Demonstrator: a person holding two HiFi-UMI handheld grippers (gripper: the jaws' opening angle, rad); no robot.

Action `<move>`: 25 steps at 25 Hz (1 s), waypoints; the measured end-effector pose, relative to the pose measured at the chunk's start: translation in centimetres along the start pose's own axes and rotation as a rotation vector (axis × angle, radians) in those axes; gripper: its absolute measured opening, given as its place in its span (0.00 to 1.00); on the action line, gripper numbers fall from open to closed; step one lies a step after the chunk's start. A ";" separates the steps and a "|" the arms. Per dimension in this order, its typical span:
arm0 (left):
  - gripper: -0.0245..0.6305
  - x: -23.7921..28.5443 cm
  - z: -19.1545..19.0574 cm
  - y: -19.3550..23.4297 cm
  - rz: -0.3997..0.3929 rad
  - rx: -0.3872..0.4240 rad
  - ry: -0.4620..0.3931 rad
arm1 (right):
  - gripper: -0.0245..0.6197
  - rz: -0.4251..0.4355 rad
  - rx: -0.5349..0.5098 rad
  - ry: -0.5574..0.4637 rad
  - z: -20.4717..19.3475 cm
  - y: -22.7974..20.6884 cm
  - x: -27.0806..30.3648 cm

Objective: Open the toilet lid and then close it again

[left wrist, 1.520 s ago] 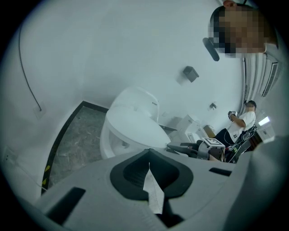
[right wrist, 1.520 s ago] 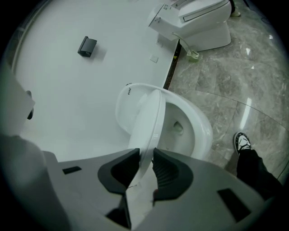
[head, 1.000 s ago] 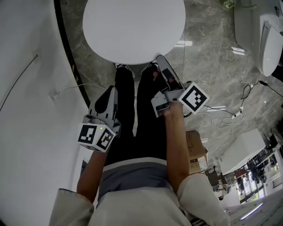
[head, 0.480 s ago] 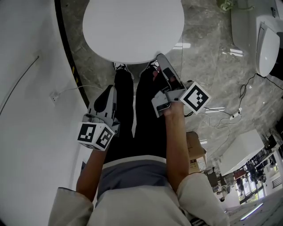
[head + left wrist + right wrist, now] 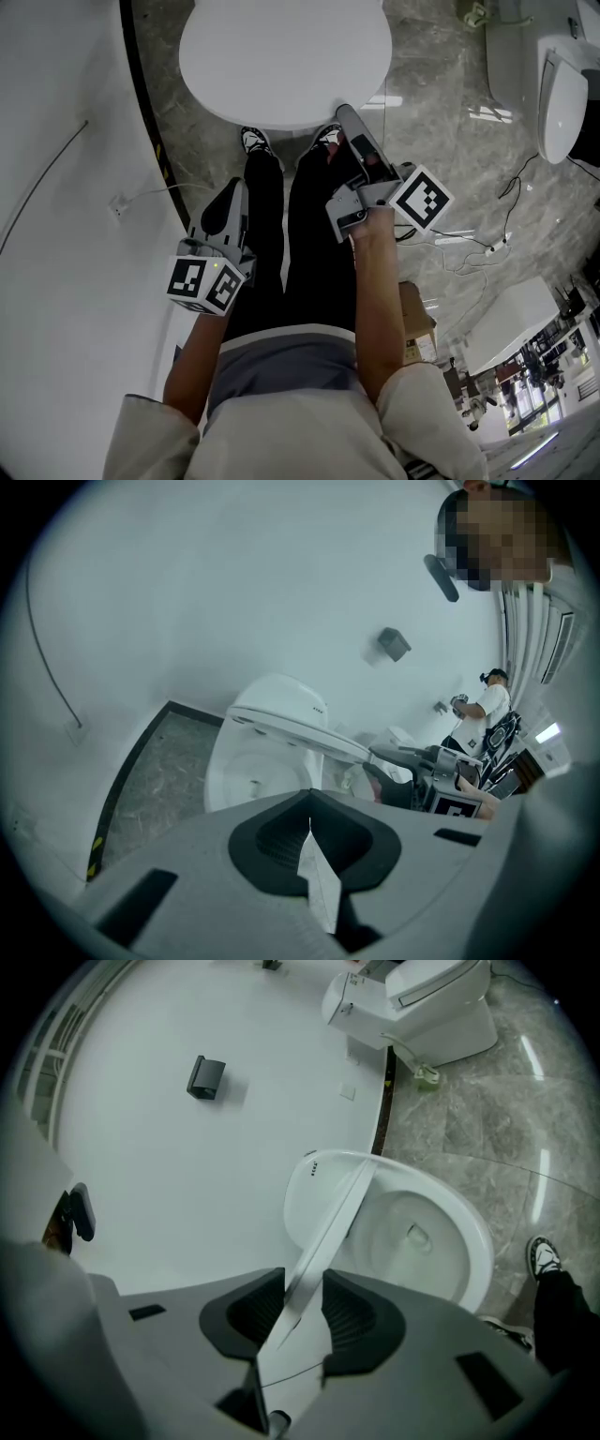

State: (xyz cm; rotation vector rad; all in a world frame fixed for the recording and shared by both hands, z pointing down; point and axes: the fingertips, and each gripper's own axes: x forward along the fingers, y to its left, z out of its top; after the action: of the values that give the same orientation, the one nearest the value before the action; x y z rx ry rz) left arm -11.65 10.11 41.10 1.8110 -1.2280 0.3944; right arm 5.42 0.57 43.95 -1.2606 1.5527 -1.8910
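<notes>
Grey-padded, with jaws just eased slightly wider, pinching the front rim of the part-raised toilet lid lightly in the right gripper, swinging it up about its hinge over the open bowl toward the wall, keeping the closed, empty left gripper clear.

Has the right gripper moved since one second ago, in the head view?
Yes, slightly: measured against the floor cable, the right gripper shifted up the picture. The toilet lid is between its jaws, which have just been opening.
</notes>
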 end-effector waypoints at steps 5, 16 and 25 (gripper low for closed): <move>0.05 -0.1 1.2 -0.2 -0.005 -0.001 -0.027 | 0.23 0.000 -0.001 -0.011 0.4 1.0 0.2; 0.05 -1.1 4.1 -0.2 -0.011 0.004 -0.070 | 0.23 0.006 0.037 -0.044 1.9 3.5 1.1; 0.05 -1.6 5.4 0.1 -0.013 -0.006 -0.096 | 0.23 0.046 0.052 -0.067 2.9 6.0 1.8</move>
State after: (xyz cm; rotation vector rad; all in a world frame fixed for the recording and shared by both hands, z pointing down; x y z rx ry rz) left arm -13.63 6.73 37.08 1.8502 -1.2813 0.2989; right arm 5.48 -4.31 39.07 -1.2423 1.4770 -1.8296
